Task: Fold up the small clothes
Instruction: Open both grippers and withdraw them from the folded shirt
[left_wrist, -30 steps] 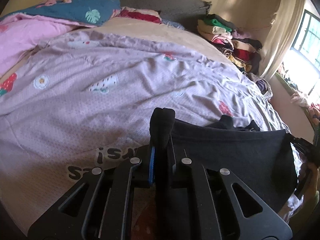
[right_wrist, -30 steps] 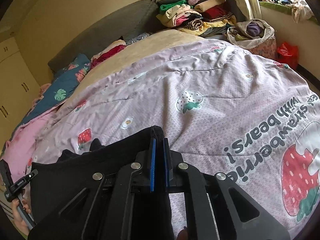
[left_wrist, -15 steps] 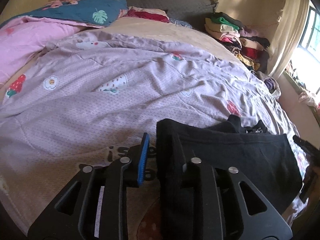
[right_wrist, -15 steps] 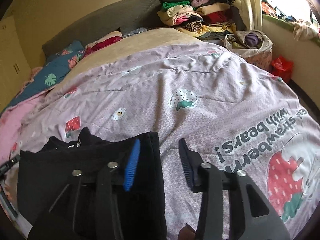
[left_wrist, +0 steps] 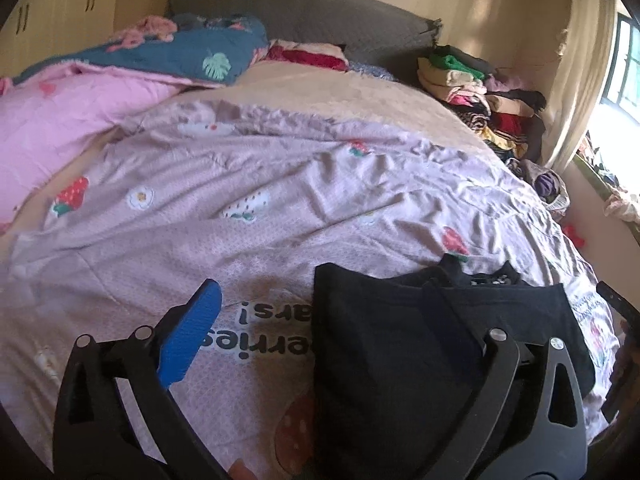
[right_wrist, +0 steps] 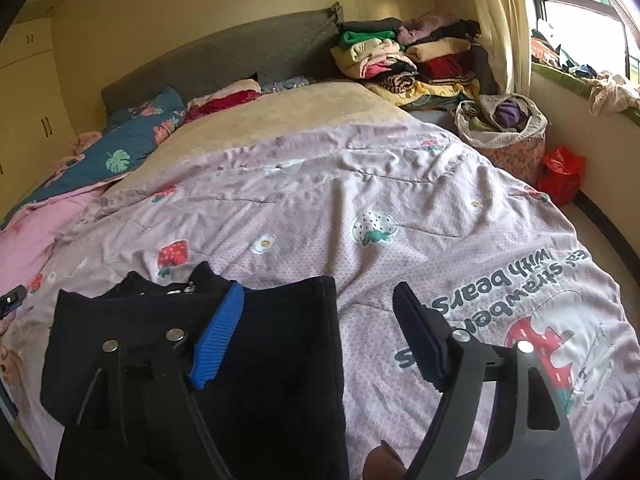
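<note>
A black garment [left_wrist: 400,320] lies folded flat on the pink strawberry bedspread [left_wrist: 280,208] near the bed's front edge. My left gripper [left_wrist: 332,320] hangs just above its left edge. The jaws are opening wide, and the blue pad [left_wrist: 192,332] stands clear of the cloth. In the right wrist view the same garment [right_wrist: 280,360] lies under my right gripper [right_wrist: 320,320]. That gripper's jaws are also opening over the cloth's right edge, and neither pad presses on it. The other gripper's tip [right_wrist: 10,304] peeks in at the far left.
A pile of folded clothes [right_wrist: 400,60] sits at the bed's far right corner. A laundry basket [right_wrist: 504,132] and a red bag [right_wrist: 560,176] stand on the floor beside it. A pink quilt [left_wrist: 60,128] and a blue leaf-print quilt [left_wrist: 180,56] lie at the far left.
Both grippers were shut on the garment's front corners. They have opened, let go and lifted back. The garment now lies flat on the bedspread.
</note>
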A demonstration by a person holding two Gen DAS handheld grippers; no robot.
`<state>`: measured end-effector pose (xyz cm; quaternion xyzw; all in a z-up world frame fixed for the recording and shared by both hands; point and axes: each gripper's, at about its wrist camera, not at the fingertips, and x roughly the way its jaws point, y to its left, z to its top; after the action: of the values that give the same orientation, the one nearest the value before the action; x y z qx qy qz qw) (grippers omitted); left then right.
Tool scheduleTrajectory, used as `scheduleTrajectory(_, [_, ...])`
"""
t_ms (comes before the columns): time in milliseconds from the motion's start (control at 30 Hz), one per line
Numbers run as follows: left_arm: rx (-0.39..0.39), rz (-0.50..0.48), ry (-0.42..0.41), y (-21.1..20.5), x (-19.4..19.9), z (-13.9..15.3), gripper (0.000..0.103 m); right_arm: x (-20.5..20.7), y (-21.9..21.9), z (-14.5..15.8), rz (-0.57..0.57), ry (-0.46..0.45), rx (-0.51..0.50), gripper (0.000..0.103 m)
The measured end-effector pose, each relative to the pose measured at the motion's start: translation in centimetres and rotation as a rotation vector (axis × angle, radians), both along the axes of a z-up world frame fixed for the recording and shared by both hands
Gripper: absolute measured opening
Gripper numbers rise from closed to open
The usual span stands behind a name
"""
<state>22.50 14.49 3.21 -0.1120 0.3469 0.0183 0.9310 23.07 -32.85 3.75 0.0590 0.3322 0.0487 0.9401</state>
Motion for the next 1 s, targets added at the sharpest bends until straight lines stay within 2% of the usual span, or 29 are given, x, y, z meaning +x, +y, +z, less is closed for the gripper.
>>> scheduleTrajectory(367, [0.010, -0.073, -0.056, -3.8, -3.5, 3.5, 0.093, -4.5, 0.4, 2.9, 0.029, -0.076, 0.008, 0.095])
scheduleTrajectory(567, [0.034, -0.112, -0.084, -6.0, -5.1, 4.4, 0.093, -6.3, 1.6, 3.9, 0.052, -0.124, -0.009, 0.098])
scheduleTrajectory(1000, [0.047, -0.179, -0.046, -10.1, -7.8, 2.5, 0.093, -9.5, 4.1, 4.0, 0.124, -0.142, -0.028, 0.098])
